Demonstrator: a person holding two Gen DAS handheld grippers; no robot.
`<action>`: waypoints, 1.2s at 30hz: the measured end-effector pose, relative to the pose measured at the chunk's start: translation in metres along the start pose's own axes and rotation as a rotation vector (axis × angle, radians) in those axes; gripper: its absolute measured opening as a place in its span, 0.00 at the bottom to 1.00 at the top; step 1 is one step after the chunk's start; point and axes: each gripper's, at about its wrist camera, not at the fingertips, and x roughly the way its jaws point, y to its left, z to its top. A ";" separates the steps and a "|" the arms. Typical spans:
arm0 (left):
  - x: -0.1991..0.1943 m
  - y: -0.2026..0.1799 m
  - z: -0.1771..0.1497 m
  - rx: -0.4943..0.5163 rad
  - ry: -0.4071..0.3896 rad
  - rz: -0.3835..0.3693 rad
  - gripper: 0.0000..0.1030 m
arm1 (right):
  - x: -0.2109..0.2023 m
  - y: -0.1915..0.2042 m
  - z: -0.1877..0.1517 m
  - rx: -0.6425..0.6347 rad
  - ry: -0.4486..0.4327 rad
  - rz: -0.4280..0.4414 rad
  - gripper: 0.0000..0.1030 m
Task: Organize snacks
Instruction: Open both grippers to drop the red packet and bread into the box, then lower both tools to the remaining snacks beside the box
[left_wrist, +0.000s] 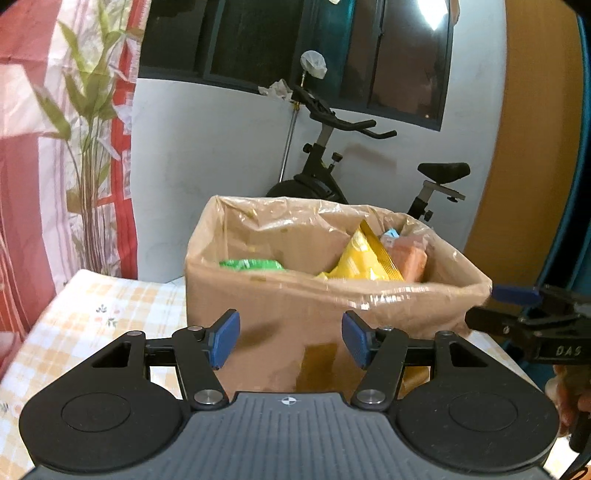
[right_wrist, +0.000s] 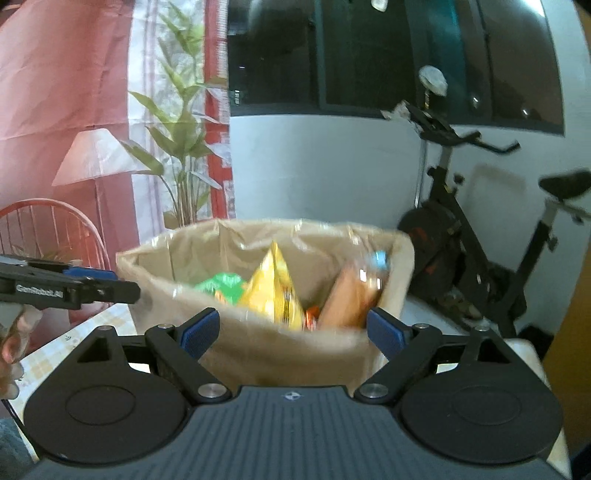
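Left tongs (left_wrist: 291, 339) and right tongs (right_wrist: 293, 334) both gape apart, empty, just before a cardboard box (left_wrist: 295, 317) holding a yellow snack bag (left_wrist: 364, 260) and a green packet (left_wrist: 251, 264).

The left gripper (left_wrist: 290, 339) is held tilted slightly downward, its jaws parted with nothing between the blue pads (left_wrist: 225, 338). The right gripper (right_wrist: 293, 334) is held alongside, its jaws spread wider and likewise empty, gripped by a hand (left_wrist: 570, 402).

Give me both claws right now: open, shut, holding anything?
Left claw: open, holding nothing, facing the plastic-lined brown cardboard box.
Right claw: open wider, holding nothing, facing the same box.
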 end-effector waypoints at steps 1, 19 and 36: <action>-0.002 0.001 -0.005 -0.003 0.000 -0.001 0.61 | -0.003 0.000 -0.006 0.009 -0.003 -0.009 0.86; 0.024 0.018 -0.079 -0.089 0.165 0.044 0.60 | 0.031 0.006 -0.105 0.168 0.338 0.053 0.78; 0.029 0.020 -0.106 -0.107 0.235 0.042 0.60 | 0.073 0.020 -0.124 0.171 0.527 0.047 0.62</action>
